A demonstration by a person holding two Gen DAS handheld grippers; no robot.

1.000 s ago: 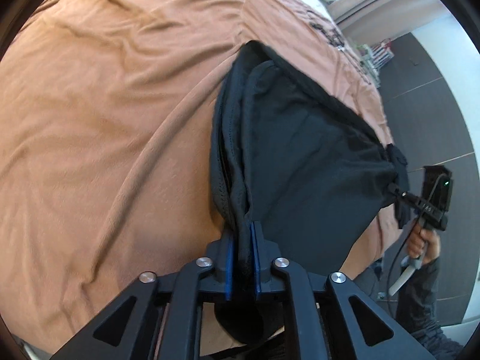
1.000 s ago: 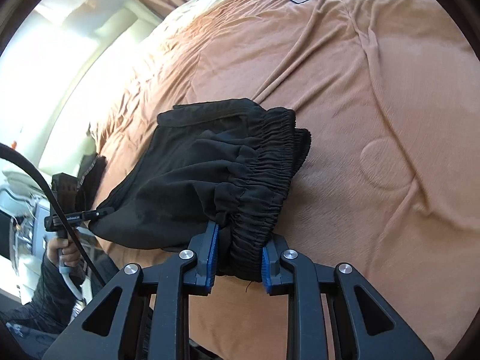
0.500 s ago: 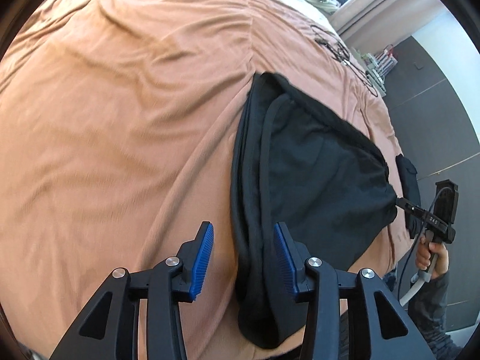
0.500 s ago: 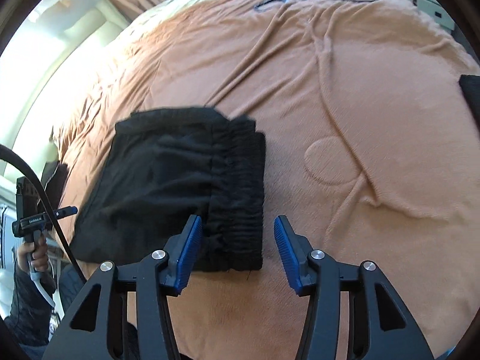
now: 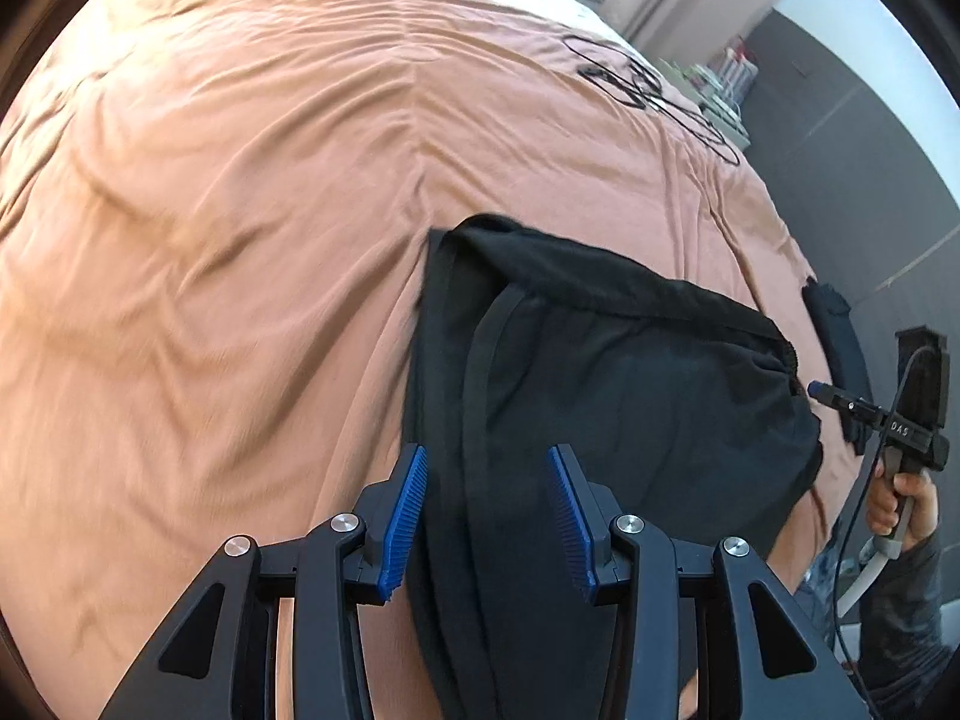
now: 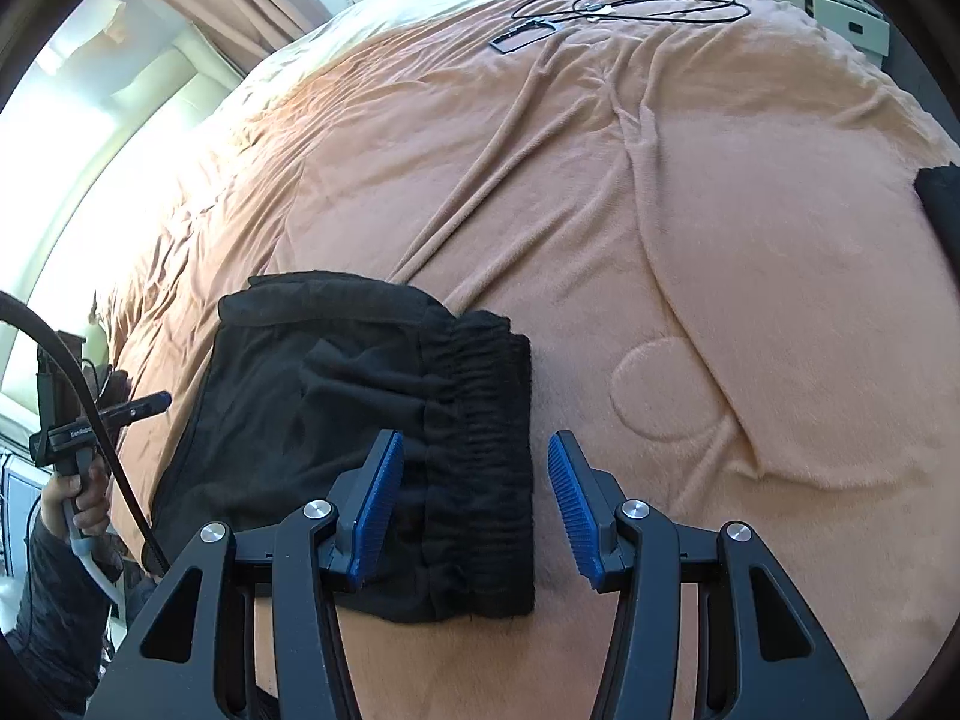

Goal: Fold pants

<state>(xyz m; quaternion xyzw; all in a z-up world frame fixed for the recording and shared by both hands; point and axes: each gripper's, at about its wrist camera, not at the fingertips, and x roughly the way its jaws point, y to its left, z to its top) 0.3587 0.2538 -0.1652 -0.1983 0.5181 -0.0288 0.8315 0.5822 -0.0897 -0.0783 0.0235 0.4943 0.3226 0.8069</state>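
pants [image 5: 630,396] lying folded on near blanket [image 5: 210,240] — seemingly set down | left gripper [image 5: 487,516] gaping, holding nothing | right gripper [image 6: 474,507] gaping, straddling waistband [image 6: 480,420] — empty

Daylight, bright and warm. Source: window [image 6: 78,138] at left of right wrist view, blown out to glare. Fisheye bending and black vignette at all edges. Left wrist view: motion blur across blanket [image 5: 180,312]. Black pants [image 6: 360,420] lose fold detail in shadow.
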